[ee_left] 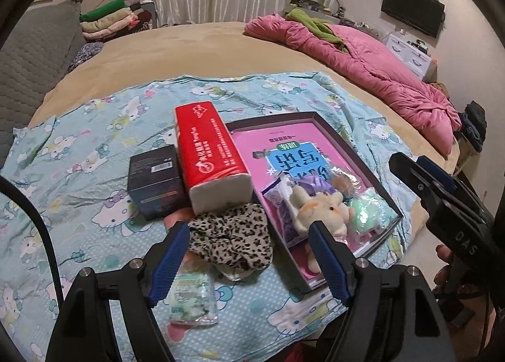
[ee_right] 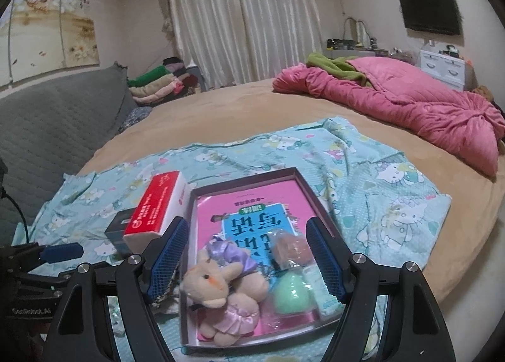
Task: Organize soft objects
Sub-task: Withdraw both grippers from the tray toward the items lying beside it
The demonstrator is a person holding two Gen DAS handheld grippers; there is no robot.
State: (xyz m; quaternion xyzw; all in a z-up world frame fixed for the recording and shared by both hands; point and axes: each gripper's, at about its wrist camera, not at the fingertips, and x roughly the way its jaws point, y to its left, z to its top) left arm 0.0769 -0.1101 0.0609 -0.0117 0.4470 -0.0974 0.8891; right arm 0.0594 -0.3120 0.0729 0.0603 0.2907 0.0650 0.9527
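Note:
A dark shallow box [ee_left: 383, 185] [ee_right: 249, 174] lies on a Hello Kitty cloth [ee_left: 79, 178] on the bed. It holds a pink book [ee_left: 300, 144], a plush bunny [ee_left: 322, 208] [ee_right: 217, 292], a purple packet [ee_left: 285, 213] and green [ee_right: 292, 295] and orange [ee_right: 288, 250] soft balls. A leopard-print scrunchie [ee_left: 233, 238] lies left of the box. My left gripper [ee_left: 249, 238] is open, with the scrunchie between its fingers. My right gripper [ee_right: 246, 242] is open above the box, over the bunny. It shows in the left view [ee_left: 442, 191].
A red tissue pack [ee_left: 208, 150] [ee_right: 157, 213] and a black box [ee_left: 156, 182] stand left of the dark box. A clear wrapped packet [ee_left: 192, 295] lies near the cloth's front. A pink quilt [ee_left: 372, 68] lies at the bed's right; folded clothes [ee_left: 110, 17] are at the back left.

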